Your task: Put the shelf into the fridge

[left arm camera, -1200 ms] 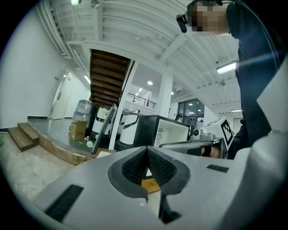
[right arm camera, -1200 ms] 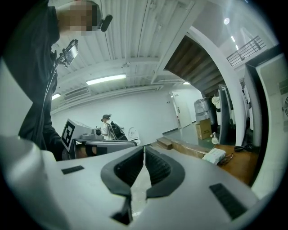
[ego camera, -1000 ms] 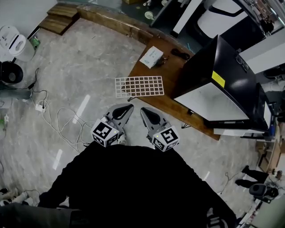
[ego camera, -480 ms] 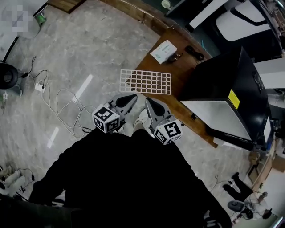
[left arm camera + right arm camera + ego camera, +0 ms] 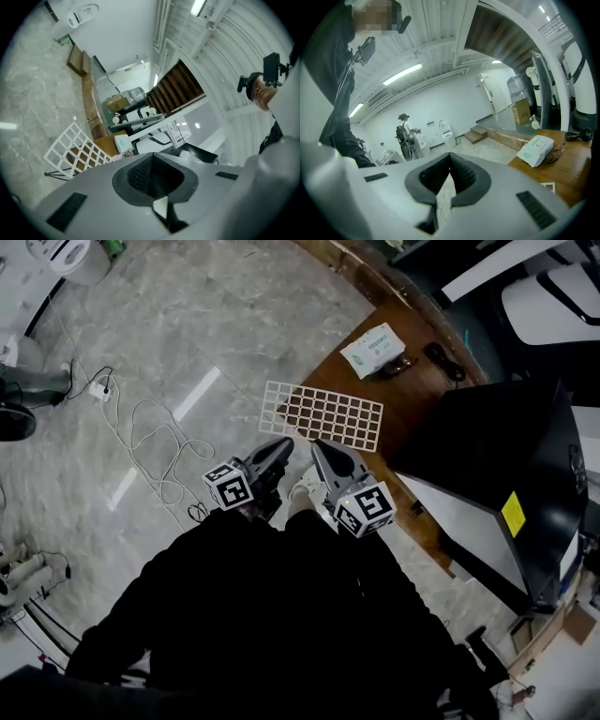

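A white wire-grid shelf (image 5: 324, 415) lies flat at the near corner of the brown wooden table (image 5: 412, 395), its left part overhanging the edge. It also shows in the left gripper view as the shelf (image 5: 77, 147). The black fridge (image 5: 497, 460) stands on the table at the right, its white inside facing the near side. My left gripper (image 5: 284, 446) and right gripper (image 5: 316, 447) are both shut and empty, side by side just short of the shelf. In their own views the left gripper (image 5: 151, 161) and right gripper (image 5: 449, 164) have jaws pressed together.
A white tissue pack (image 5: 374, 342) and a black cable (image 5: 436, 354) lie on the table behind the shelf. White cords and a power strip (image 5: 98, 388) trail over the marble floor at the left. A person (image 5: 404, 136) stands far off in the right gripper view.
Both grippers have come closer to the shelf's near edge and sunk lower. The left gripper has rolled, its marker cube now turned. The head view has shifted, with the fridge further right.
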The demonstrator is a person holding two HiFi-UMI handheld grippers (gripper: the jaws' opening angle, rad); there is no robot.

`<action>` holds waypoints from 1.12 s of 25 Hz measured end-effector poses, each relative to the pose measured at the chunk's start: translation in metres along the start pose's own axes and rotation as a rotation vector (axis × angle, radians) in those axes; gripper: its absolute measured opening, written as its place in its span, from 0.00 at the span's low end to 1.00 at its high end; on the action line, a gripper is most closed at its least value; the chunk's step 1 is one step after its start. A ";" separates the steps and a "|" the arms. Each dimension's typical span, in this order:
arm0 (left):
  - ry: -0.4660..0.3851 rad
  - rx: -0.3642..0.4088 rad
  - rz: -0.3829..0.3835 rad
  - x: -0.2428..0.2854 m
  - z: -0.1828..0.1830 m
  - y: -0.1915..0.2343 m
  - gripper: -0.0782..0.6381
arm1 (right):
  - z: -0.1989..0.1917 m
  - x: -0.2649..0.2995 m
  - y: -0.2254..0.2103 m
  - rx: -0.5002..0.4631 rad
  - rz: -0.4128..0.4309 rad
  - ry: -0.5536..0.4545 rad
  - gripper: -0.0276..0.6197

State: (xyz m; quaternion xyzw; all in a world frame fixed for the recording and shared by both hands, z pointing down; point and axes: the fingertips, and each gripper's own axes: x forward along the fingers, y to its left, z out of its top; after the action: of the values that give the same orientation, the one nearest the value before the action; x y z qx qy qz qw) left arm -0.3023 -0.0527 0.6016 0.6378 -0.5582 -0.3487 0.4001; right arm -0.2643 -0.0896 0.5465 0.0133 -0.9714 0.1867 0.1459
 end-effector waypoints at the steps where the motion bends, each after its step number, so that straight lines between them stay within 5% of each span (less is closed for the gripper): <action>1: -0.027 -0.043 0.020 -0.004 -0.003 0.011 0.12 | -0.004 0.003 -0.003 0.010 0.010 0.005 0.05; 5: -0.169 -0.244 0.037 -0.015 -0.008 0.056 0.14 | -0.021 0.018 -0.025 0.063 0.026 0.019 0.05; 8: -0.228 -0.324 0.088 -0.029 -0.024 0.089 0.19 | -0.038 0.025 -0.036 0.093 0.028 0.037 0.05; 13: -0.317 -0.371 0.123 -0.037 -0.034 0.136 0.29 | -0.073 0.036 -0.047 0.139 0.030 0.079 0.05; 17: -0.286 -0.408 0.138 -0.030 -0.052 0.157 0.38 | -0.092 0.037 -0.047 0.167 0.034 0.100 0.05; 28: -0.385 -0.433 0.187 -0.016 -0.037 0.212 0.40 | -0.123 0.036 -0.058 0.227 0.022 0.124 0.05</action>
State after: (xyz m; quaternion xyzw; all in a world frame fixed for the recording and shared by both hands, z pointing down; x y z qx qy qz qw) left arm -0.3632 -0.0443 0.8083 0.4056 -0.5927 -0.5357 0.4441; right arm -0.2599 -0.0979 0.6868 0.0073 -0.9333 0.2975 0.2012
